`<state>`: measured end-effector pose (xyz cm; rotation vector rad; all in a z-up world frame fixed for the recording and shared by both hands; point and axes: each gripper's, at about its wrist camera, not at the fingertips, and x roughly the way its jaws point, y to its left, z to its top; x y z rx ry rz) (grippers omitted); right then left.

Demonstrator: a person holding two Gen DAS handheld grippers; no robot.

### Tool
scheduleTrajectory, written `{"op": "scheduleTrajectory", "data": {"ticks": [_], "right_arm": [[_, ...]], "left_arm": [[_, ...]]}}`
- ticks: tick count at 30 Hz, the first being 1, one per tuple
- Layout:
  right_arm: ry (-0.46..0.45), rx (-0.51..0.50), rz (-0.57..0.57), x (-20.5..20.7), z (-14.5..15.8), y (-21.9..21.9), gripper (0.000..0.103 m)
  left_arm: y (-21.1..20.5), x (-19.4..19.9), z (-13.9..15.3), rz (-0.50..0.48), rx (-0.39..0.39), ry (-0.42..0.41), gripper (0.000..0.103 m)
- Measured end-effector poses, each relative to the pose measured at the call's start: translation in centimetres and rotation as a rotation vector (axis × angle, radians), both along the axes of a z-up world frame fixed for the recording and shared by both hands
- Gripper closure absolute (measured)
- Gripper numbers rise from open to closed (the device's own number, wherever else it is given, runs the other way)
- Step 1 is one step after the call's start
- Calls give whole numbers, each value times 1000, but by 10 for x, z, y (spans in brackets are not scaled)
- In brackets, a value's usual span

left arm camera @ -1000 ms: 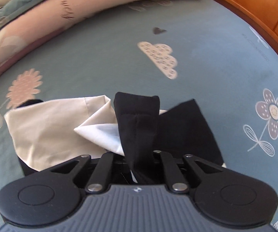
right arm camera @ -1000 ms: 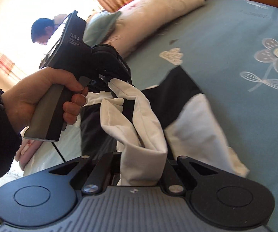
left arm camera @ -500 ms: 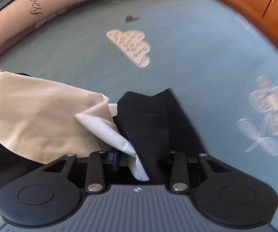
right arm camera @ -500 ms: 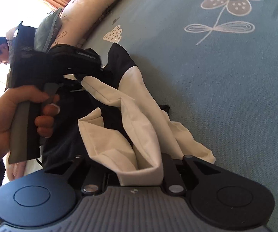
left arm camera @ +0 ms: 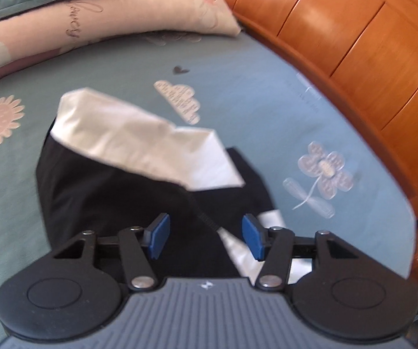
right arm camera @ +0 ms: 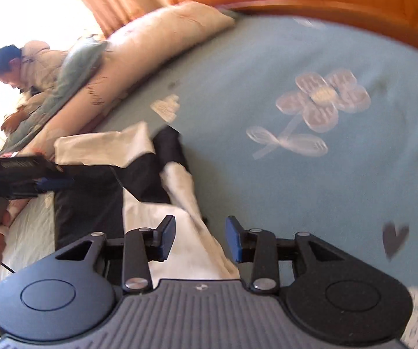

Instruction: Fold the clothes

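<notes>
Left wrist view: we see our left gripper [left arm camera: 204,237] and right gripper [right arm camera: 200,240] spread, empty; the loosely doubled garment [left arm camera: 139,180] at frame centre could slump unfolded.

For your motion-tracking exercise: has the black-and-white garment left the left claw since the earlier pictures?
Yes. The left claw is now open, and the black-and-white garment lies released on the blue floral bedsheet.

The garment [left arm camera: 115,192] lay on the bedsheet [left arm camera: 252,110], just ahead of the left gripper [left arm camera: 206,237] and the right gripper [right arm camera: 200,237]. Beyond it a long pillow [left arm camera: 139,14] ran along the bed's far side, with the headboard [left arm camera: 369,58] standing to the right
</notes>
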<state>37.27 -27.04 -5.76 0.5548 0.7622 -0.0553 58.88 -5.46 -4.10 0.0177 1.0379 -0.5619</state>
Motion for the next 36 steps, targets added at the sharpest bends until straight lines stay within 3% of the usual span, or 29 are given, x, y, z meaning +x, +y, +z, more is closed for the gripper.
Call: {"op": "scheduleTrajectory", "data": {"ticks": [3,5,6,8,12,14,16,23,28,31,36], "right_arm": [[-28,-19,148,24,-4,18,60],[30,-19,218,43,-21,30,60],[89,-23,229,51,-30,33,60],[117,-7,231,59,-34,31,61],[74,0,245,72,-13,19,61],[46,10,298,90,-2,19,71],[19,17,376,118,11,27,84],[-42,-40,701,228,58,82,85],[85,-93,951,288,43,159,85],[150,-294,1015,306,4,200,96],[196,-233,1048,330,-34,230,103]], "left_arm": [[7,1,-21,20,28,16,48],[11,3,-35,38,43,30,49],[14,3,-36,47,29,33,49],[20,0,-27,49,-19,21,49],[30,-13,-15,-19,-28,-61,41],[32,-20,-17,-46,-44,-59,44],[33,-27,-21,-71,-63,-44,46],[36,-51,-34,-158,-130,11,43],[40,-55,-49,-165,-156,0,43],[42,-56,-58,-165,-170,-9,42],[49,-53,-73,-135,-178,-13,42]]}}
